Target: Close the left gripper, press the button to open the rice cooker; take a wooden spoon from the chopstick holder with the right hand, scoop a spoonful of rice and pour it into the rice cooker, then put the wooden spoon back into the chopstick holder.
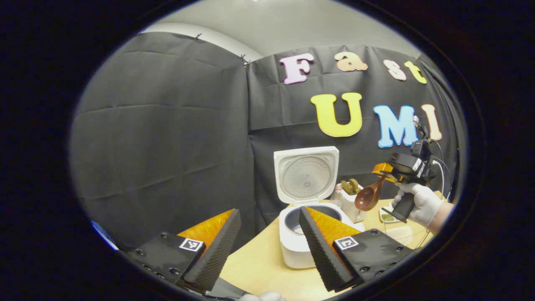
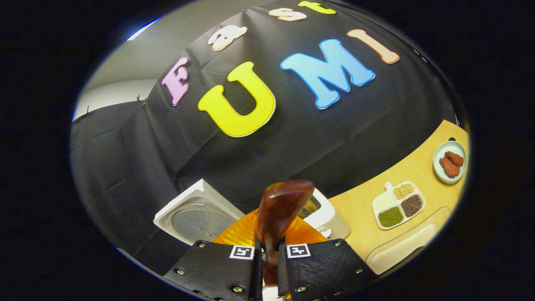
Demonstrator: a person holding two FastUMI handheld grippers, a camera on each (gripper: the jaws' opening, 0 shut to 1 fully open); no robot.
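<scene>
Right gripper [image 2: 267,255] is clamped on the wooden spoon [image 2: 281,213], both black pads pressed against the handle, the bowl rising up and forward from between them. In the left gripper view this same gripper [image 1: 386,177] hangs in the air at the right, held by a gloved hand [image 1: 422,202], with the spoon [image 1: 370,195] slanting down so its bowl sits above the table, just beside the white chopstick holder [image 1: 349,202].

Left gripper [image 1: 267,242] has its fingers spread wide apart, holding nothing, and points toward the rice cooker [image 1: 299,242]. The cooker stands on the wooden table [image 1: 259,267] with its lid [image 1: 306,174] swung up, the inner pot open beneath it.

Farther right on the table, in the right gripper view, lie a divided dish of grains [image 2: 398,205] and a small plate [image 2: 449,162] with brown pieces on it.
</scene>
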